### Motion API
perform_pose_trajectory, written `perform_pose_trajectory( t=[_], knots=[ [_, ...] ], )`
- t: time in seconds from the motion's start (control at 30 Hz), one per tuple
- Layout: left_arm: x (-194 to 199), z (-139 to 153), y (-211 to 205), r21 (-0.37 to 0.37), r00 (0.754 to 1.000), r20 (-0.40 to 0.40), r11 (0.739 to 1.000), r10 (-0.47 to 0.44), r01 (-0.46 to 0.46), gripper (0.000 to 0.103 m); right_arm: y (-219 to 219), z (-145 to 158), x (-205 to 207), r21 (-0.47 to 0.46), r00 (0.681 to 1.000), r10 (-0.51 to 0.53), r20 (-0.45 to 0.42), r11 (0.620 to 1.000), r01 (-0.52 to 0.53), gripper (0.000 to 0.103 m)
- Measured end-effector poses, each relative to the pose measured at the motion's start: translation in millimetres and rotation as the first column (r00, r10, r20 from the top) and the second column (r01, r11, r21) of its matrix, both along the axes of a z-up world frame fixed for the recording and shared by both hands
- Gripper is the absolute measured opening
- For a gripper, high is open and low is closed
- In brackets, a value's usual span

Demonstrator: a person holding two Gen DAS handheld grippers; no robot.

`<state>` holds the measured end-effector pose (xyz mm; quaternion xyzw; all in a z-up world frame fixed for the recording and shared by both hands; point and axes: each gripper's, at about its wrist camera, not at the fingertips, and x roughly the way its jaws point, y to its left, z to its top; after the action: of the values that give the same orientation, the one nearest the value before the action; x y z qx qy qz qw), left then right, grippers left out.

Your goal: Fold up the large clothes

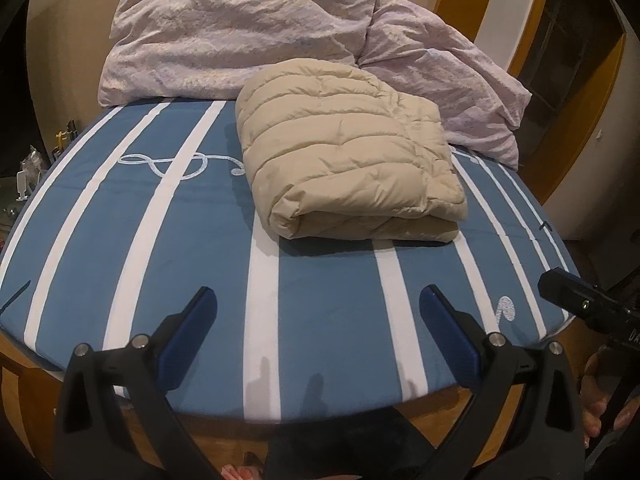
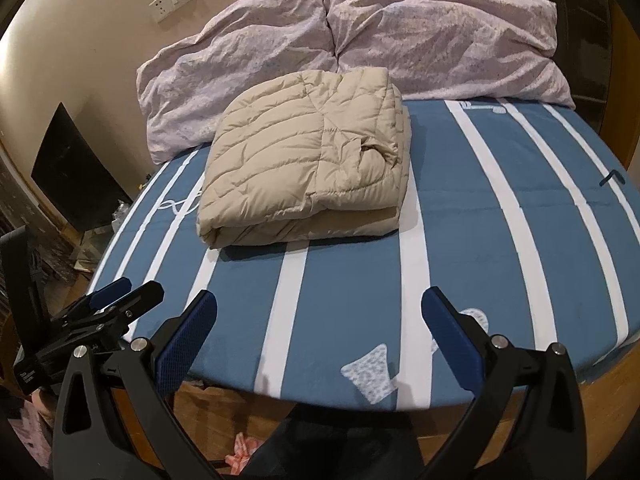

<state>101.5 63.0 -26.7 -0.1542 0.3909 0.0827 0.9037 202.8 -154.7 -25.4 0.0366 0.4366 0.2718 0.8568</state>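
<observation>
A beige quilted puffer jacket (image 1: 344, 152) lies folded into a thick rectangular bundle on the blue bed with white stripes (image 1: 192, 240). It also shows in the right wrist view (image 2: 308, 156) on the bed (image 2: 480, 240). My left gripper (image 1: 318, 300) is open and empty, held over the bed's near edge, well short of the jacket. My right gripper (image 2: 318, 304) is open and empty over the near edge too. The left gripper shows at the left in the right wrist view (image 2: 120, 296), and the right gripper's tip shows at the right in the left wrist view (image 1: 568, 288).
A crumpled pale pink duvet (image 1: 240, 36) and pillows (image 2: 440, 36) lie along the head of the bed behind the jacket. The wooden bed frame (image 1: 28, 396) runs under the near edge. A dark screen (image 2: 76, 172) stands at the left wall.
</observation>
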Motion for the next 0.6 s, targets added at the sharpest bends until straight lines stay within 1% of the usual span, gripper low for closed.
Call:
perform_pose_trajectory(
  t=[0.17,0.6],
  knots=[
    [-3.7,7.3,-3.9,-0.021,1.0,0.0,1.0,-0.019,0.019,0.101,-1.1,7.3,-7.0,-0.002,1.0,0.003,0.023,1.0,-0.003,0.102],
    [-3.1,8.0,-8.0,-0.026,1.0,-0.005,0.999,-0.03,0.03,0.101,-2.4,7.1,-5.5,0.0,1.0,0.003,0.012,1.0,-0.003,0.102]
  ],
)
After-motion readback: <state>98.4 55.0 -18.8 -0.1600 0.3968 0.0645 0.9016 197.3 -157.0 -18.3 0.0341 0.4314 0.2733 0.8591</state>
